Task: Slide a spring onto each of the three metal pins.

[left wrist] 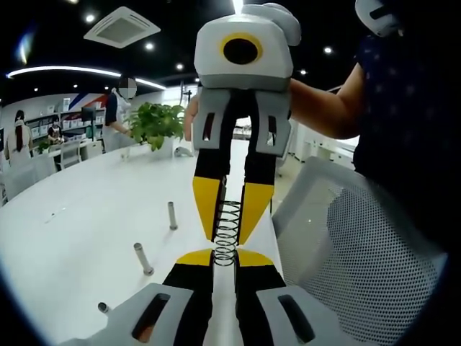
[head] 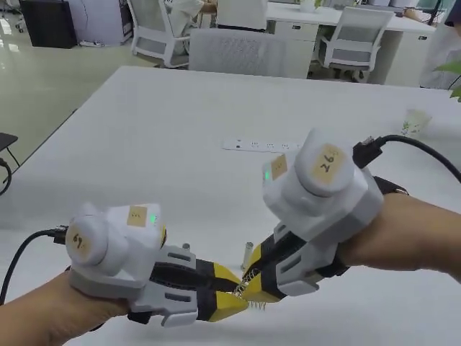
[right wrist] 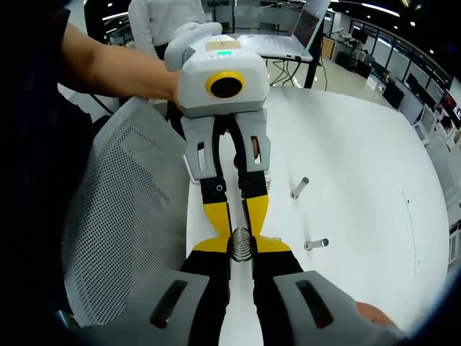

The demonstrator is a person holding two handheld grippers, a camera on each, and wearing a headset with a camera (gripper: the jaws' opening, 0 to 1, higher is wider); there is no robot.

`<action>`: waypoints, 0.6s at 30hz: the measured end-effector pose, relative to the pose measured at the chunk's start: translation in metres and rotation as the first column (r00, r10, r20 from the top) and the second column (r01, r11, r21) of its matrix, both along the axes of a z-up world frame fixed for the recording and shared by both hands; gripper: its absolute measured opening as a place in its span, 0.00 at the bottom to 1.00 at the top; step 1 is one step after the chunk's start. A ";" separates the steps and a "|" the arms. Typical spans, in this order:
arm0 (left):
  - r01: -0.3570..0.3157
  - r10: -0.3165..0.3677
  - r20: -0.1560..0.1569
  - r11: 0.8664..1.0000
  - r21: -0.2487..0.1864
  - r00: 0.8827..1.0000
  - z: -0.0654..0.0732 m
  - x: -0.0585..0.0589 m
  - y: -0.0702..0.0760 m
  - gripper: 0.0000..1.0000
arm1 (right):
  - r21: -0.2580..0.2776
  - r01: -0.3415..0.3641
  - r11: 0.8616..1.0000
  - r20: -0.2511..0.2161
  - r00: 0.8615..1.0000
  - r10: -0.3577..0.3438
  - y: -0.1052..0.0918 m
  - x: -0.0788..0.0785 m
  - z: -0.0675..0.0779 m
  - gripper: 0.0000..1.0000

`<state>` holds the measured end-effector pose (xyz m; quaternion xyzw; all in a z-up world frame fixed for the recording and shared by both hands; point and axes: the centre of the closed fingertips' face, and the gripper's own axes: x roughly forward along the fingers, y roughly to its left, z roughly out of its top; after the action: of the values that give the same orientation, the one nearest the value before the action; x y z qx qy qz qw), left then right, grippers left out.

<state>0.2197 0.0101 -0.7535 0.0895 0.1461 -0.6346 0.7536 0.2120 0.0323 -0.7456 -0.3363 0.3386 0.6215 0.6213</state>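
- White table point(head: 144, 144) in an open office, with a mesh chair point(head: 234, 52) pushed up to its far edge and more desks and chairs behind.
- Flat near the table's middle lies a power strip point(head: 259, 146), and a paper cup point(head: 415, 121) stands toward the right edge.
- In the left gripper view a potted plant point(left wrist: 157, 122) sits further along the table.
- The left gripper point(left wrist: 225, 259) and right gripper point(right wrist: 242, 249) face each other and meet tip to tip just above the table's near edge, each held in one of the person's hands.
- The spring point(left wrist: 227, 231) is off the table, in the air between the two grippers, with its axis running from one to the other.
- The left gripper's jaws are nearly together and pinch one end of the spring.
- The right gripper's jaws stand slightly wider and are closed against the sides of the spring. In the right gripper view the coil shows end-on between its yellow tips.
- Three bare metal pins stand on the table close to the near edge, beside the grippers: first pin point(left wrist: 172, 215), second pin point(left wrist: 142, 258) and third pin point(left wrist: 104, 308).
- The pins form a loose row, each apart from the others and apart from the spring.
- In the head view one pin stands upright just beyond the joined tips.
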 end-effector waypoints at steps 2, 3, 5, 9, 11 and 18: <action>0.001 -0.001 -0.002 1.000 0.001 1.000 0.000 0.000 0.000 0.02 | -0.006 -0.005 1.000 0.002 1.000 0.005 0.000 0.000 0.000 0.08; 0.001 -0.001 -0.003 1.000 0.002 1.000 -0.001 0.000 0.000 0.03 | -0.007 -0.005 1.000 0.001 1.000 0.005 0.000 0.000 0.000 0.08; 0.002 -0.002 -0.007 1.000 0.004 1.000 -0.001 -0.001 -0.001 0.03 | -0.009 -0.007 1.000 -0.001 1.000 0.007 0.000 0.000 0.000 0.08; 0.000 0.000 -0.011 1.000 0.002 1.000 0.000 -0.001 -0.001 0.05 | -0.014 -0.010 1.000 0.001 1.000 0.010 0.000 0.000 0.000 0.08; 0.000 0.000 -0.013 1.000 0.000 1.000 0.000 -0.002 -0.001 0.06 | -0.016 -0.011 1.000 0.002 1.000 0.011 0.000 0.000 0.000 0.08; -0.011 0.011 -0.021 1.000 -0.006 1.000 0.001 -0.001 0.002 0.12 | -0.024 -0.009 1.000 0.007 1.000 0.009 -0.001 0.002 0.001 0.08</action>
<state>0.2190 0.0120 -0.7528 0.0797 0.1522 -0.6317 0.7560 0.2144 0.0309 -0.7445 -0.3474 0.3425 0.6191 0.6155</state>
